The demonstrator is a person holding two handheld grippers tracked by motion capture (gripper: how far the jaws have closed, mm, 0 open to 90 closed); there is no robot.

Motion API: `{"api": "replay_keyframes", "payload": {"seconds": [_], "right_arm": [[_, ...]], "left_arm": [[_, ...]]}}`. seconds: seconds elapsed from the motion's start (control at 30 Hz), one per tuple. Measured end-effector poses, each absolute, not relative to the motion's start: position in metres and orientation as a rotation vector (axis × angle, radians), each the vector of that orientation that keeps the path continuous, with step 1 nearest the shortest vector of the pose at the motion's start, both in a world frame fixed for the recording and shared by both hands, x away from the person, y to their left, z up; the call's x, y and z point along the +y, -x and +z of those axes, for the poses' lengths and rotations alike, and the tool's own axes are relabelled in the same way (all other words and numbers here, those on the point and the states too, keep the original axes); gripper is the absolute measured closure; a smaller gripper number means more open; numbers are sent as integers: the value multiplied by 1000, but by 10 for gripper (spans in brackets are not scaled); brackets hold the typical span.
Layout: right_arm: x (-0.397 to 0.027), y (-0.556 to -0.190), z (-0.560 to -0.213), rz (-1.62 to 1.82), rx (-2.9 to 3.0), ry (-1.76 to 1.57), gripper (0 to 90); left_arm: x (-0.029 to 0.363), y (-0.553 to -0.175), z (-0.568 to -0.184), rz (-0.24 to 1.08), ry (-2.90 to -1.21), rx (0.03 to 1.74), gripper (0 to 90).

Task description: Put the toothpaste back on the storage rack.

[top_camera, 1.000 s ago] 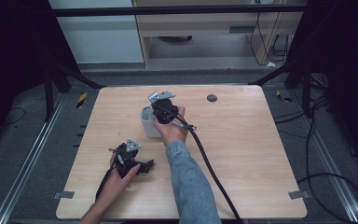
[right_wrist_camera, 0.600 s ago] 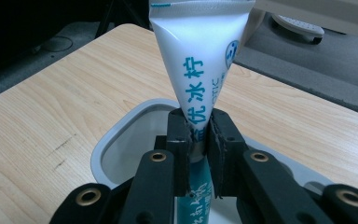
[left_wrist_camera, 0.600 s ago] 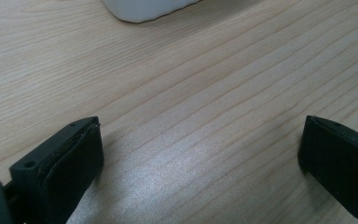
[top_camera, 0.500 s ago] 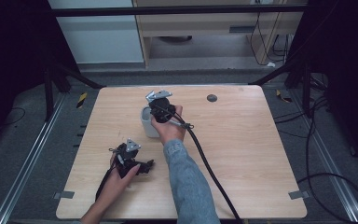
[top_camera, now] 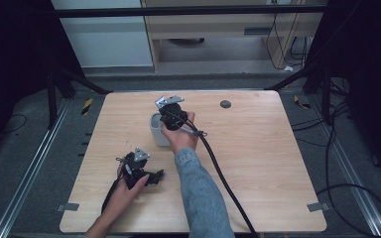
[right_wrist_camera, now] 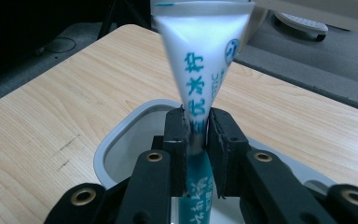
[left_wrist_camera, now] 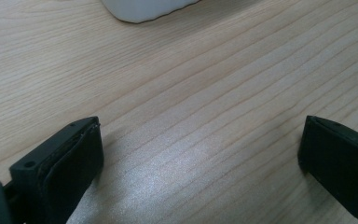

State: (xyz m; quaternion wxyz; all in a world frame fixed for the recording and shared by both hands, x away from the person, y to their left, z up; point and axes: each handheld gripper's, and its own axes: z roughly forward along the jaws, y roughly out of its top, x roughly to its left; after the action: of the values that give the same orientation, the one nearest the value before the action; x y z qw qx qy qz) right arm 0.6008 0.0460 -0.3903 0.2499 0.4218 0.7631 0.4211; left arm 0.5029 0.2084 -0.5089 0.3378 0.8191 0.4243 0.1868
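I am working in what looks like a lab or recording studio set up for capturing hand movements. My pale wooden bench point(top_camera: 258, 148) stands alone on grey carpet point(top_camera: 25, 163), with metal floor rails point(top_camera: 27, 173) running along both sides, black stand legs point(top_camera: 62, 82) at the far corners and dark curtains closing in left and right. Loose black cables point(top_camera: 340, 148) trail across the floor, yellow-and-black hazard tape point(top_camera: 87, 105) marks it, and a light wooden cabinet point(top_camera: 218, 29) stands behind.
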Motion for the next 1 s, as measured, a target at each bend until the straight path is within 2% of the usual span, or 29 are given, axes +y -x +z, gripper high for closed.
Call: {"api": "replay_keyframes", "payload": {"seconds": [1.0], "right_arm": [[25, -583, -369, 1152, 2066, -1111, 740]], "left_arm": [[208, -503, -509, 487, -2134, 1103, 0]]}}
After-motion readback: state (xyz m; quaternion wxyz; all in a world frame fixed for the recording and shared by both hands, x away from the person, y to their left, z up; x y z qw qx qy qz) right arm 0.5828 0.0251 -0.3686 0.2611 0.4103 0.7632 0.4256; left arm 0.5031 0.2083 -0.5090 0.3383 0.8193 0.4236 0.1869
